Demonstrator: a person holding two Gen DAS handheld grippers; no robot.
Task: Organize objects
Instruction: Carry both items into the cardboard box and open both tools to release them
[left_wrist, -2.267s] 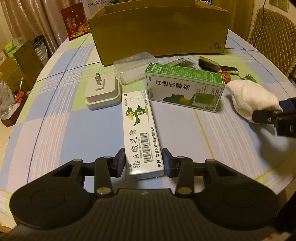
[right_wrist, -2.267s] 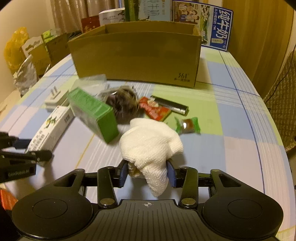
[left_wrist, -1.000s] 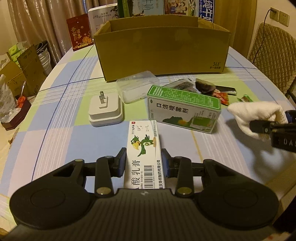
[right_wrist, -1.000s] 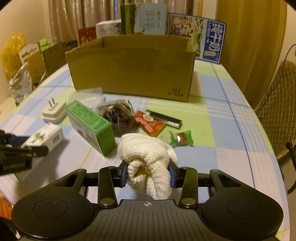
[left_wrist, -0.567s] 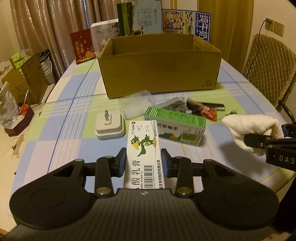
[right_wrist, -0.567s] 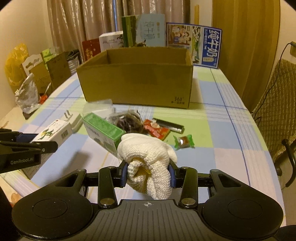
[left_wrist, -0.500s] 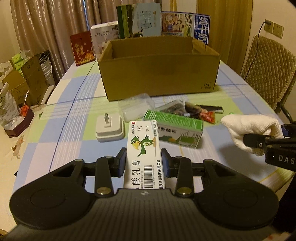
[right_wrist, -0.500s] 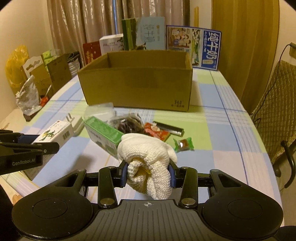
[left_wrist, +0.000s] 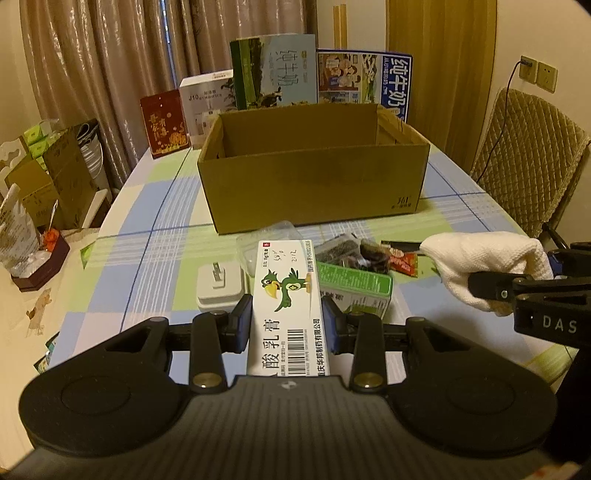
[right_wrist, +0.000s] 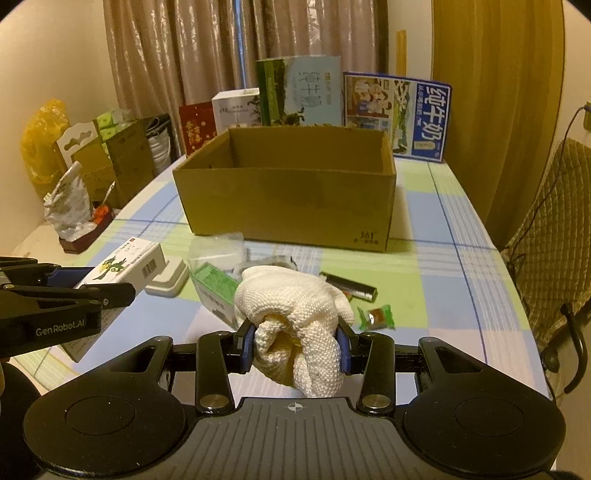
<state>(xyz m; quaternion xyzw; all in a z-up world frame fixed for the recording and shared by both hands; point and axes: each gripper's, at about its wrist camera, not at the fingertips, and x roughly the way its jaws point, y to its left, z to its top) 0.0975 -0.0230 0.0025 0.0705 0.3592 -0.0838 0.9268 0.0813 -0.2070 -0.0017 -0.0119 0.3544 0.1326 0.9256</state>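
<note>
Ointment box (left_wrist: 286, 299) clamped in left gripper (left_wrist: 287, 325), white cloth (right_wrist: 295, 325) pinched in right gripper (right_wrist: 295, 345), cardboard box (left_wrist: 314, 184) beyond.

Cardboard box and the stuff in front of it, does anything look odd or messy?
Nothing looks damaged or spilled. The cardboard box stands upright and open; small items, like the green candy, lie scattered loosely on the table.

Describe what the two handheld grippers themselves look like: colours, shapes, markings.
Both are matte black plastic. Each has a ribbed body with two round discs at its sides, brass-coloured pivot screws, and two fingers lined with blue pads. The left gripper reads "GenRobot.AI" on its side in the right wrist view. The right gripper shows white letters "DAS" in the left wrist view. No cables or sleeves are visible.
</note>
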